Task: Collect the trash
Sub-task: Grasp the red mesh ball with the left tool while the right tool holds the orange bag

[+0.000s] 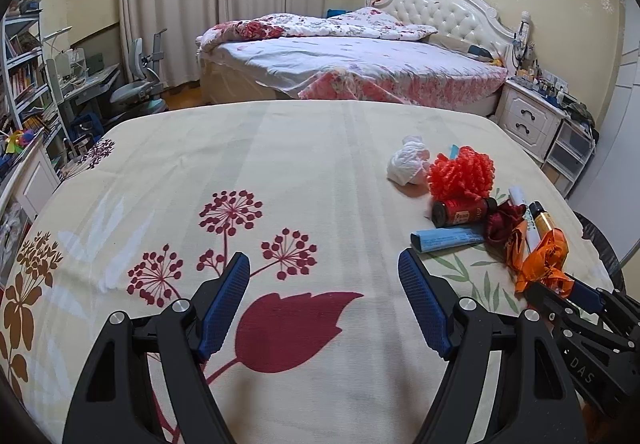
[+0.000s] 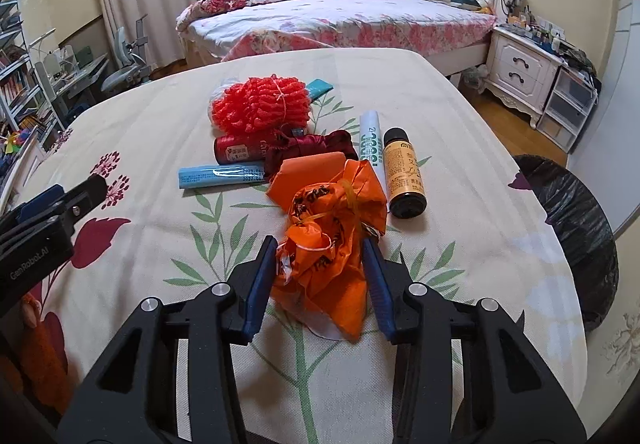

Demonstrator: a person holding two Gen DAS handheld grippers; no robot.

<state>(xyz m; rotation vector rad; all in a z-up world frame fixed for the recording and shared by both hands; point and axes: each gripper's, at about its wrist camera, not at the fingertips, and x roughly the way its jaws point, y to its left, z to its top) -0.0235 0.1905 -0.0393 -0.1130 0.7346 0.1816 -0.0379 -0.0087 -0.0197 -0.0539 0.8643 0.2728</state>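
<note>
One crumpled orange bag (image 2: 328, 244) is clamped between the blue pads of the right gripper (image 2: 320, 256) on the floral tablecloth (image 2: 140, 132). An amber bottle (image 2: 404, 172) is seen at one o'clock. The left gripper (image 1: 324, 268) is held spread, empty.

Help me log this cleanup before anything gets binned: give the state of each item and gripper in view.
orange plastic bag: crumpled, between the right gripper's pads
right gripper: shut on the bag
left gripper: open, empty
amber bottle: lying down
red bottle: lying down
black bin bag: open beside the table
</note>
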